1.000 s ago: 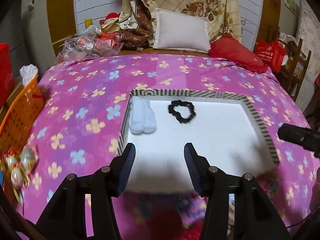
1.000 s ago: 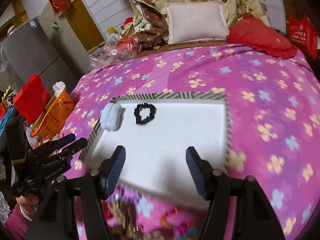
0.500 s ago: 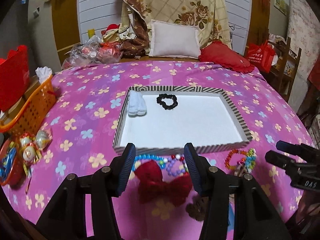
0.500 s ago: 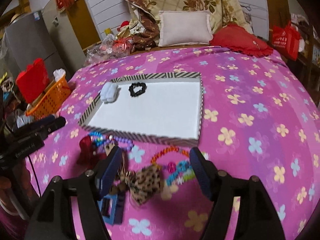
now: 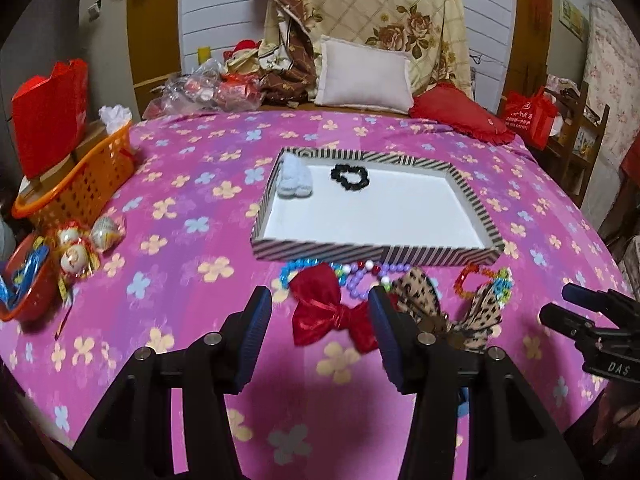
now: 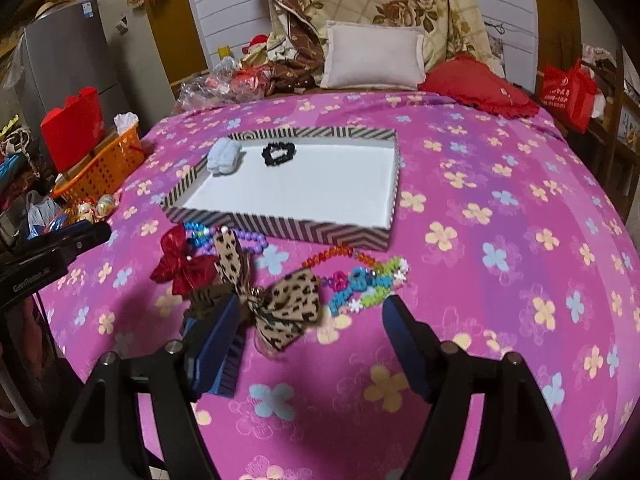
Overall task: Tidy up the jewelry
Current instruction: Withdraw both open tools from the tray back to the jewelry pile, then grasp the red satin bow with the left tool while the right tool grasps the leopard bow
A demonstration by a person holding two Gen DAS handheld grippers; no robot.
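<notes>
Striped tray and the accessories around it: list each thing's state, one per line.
Striped tray: lidless, mostly bare.
Black scrunchie: lying inside tray.
Pale blue scrunchie: in tray's corner.
Red bow: on bedspread, outside tray.
Leopard bow: on bedspread.
Left tongs: open, empty.
Right tongs: opening, holding nothing.

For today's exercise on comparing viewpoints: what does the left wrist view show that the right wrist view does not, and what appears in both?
Only the left wrist view: the red bowl at the bed's left edge and a wooden shelf on the right.

Only the right wrist view: a grey refrigerator and a dark blue clip behind its left finger.

Both: the striped tray holding a black scrunchie and pale blue scrunchie, the red bow, leopard bow, bead bracelets and orange basket.
</notes>
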